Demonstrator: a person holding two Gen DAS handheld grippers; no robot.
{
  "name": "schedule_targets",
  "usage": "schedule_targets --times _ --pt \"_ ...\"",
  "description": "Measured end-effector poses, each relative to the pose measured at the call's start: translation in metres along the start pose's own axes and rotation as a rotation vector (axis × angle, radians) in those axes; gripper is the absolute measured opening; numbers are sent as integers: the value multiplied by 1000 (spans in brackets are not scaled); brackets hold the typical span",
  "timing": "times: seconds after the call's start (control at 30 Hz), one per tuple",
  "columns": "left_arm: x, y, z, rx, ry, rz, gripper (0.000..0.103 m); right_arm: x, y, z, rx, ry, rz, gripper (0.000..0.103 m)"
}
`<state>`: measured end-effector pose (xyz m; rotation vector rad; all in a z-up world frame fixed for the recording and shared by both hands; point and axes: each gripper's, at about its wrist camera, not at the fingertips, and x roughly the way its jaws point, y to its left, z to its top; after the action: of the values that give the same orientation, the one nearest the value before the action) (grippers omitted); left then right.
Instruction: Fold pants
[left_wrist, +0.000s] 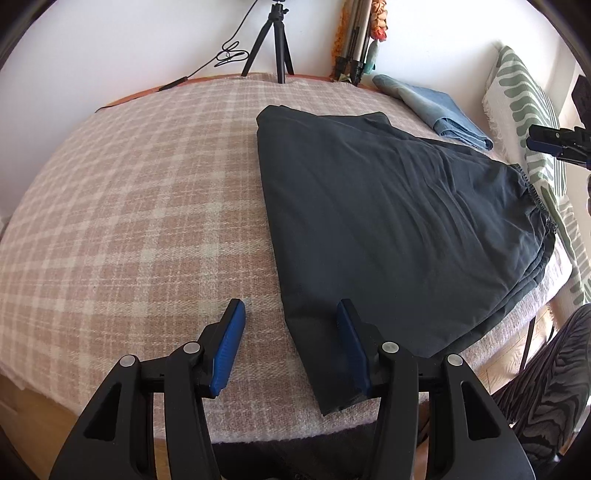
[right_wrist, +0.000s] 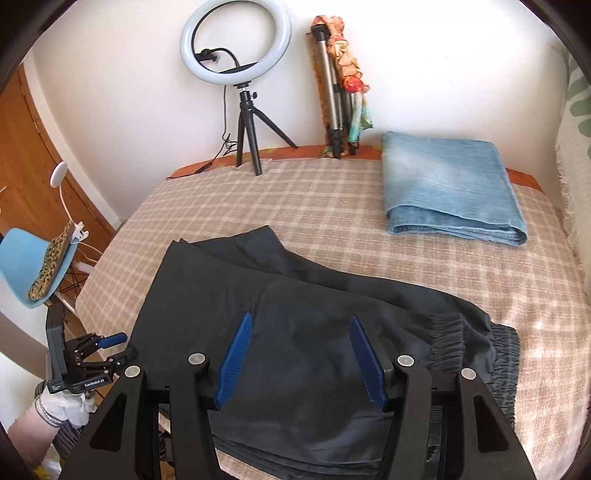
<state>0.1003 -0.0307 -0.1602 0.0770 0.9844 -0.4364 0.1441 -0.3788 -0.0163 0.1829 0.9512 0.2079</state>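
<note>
Checked blanket (right_wrist: 332, 206) covers the tabletop, ring light (right_wrist: 235, 37) at back. Left gripper (left_wrist: 291, 314) open w/ nothing between, at the edge of the dark pants (left_wrist: 388, 206). Right gripper (right_wrist: 301, 328) open, above the pants near the waistband. Folded jeans (right_wrist: 450, 184) far right.

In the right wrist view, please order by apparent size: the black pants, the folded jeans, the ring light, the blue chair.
1. Black pants, though nearest the camera.
2. Folded jeans.
3. Ring light and blue chair look alike, so no ranking.

Blanket (left_wrist: 129, 192) left free; folded jeans (right_wrist: 450, 192), tripod (right_wrist: 249, 125) behind.
</note>
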Motion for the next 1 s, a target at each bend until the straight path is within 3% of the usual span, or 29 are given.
schedule_targets --times 0.2,0.4,0.6,0.87,1.0 --pt "-3 10 -1 -92 -18 -94 50 61 87 20 -111 93 154 68" --pt "-4 13 0 -150 -17 -176 50 124 172 35 -236 201 163 73" --pt "-2 15 2 -201 -12 -260 40 180 211 47 -238 294 158 73" --pt "-10 6 6 -193 -51 -319 36 231 219 57 -199 381 29 72" --pt "-11 -2 8 -178 -52 -324 36 248 232 60 -248 421 -57 72"
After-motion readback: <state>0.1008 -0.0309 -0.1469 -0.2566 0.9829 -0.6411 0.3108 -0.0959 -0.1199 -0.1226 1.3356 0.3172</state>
